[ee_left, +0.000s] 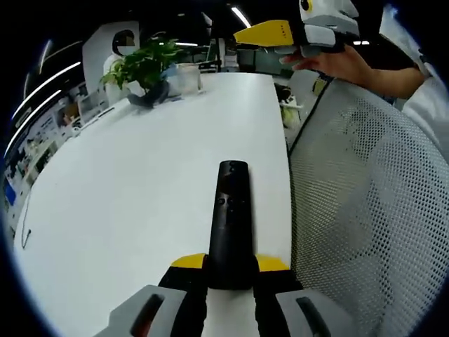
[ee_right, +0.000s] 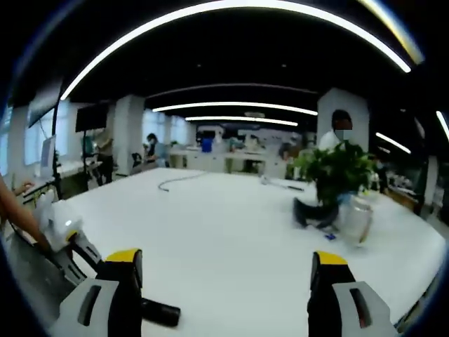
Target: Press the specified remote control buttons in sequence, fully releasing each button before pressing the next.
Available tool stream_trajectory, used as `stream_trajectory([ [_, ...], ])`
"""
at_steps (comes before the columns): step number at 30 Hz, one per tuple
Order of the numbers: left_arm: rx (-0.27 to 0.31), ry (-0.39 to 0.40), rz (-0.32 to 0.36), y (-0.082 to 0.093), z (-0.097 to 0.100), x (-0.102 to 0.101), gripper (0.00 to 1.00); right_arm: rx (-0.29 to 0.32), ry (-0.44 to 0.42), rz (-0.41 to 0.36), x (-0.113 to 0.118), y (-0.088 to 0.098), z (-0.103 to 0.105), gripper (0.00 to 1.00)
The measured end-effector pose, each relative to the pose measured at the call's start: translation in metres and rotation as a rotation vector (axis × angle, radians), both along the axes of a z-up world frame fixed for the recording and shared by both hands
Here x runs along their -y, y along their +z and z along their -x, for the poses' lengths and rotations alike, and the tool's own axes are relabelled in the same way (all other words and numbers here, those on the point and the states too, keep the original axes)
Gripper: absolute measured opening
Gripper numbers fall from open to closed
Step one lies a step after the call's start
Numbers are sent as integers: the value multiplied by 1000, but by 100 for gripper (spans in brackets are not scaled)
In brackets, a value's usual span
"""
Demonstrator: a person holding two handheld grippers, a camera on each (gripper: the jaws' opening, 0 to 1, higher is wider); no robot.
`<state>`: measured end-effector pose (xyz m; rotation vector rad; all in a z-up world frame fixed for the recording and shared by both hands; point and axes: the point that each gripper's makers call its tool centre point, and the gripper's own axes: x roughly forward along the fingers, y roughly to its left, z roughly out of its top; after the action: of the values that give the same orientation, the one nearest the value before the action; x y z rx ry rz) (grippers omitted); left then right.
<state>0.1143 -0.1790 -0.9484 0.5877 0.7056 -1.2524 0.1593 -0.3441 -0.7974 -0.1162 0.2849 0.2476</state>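
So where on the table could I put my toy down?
Plenty of bare white table lies left of the remote, between it and the plant. It is crowded at the far end around the plant and jar, and tight beside the mesh chair.

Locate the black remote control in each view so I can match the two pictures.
Left gripper view: remote control lies bottom centre, clamped between that view's own tongs, pointing up the white table.
Right gripper view: its dark end shows at the bottom left, beside the left jaw.
Shared landmark: the potted plant.
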Motion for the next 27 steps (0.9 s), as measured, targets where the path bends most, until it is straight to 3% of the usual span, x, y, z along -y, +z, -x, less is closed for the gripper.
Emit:
stream_trajectory([
  [10, 34, -19, -35, 6, -45, 7, 23, -4, -5, 33, 3, -3, 1, 99],
  [27, 155, -81, -154, 33, -166, 4, 23, -41, -2, 76, 4, -12, 2, 97],
])
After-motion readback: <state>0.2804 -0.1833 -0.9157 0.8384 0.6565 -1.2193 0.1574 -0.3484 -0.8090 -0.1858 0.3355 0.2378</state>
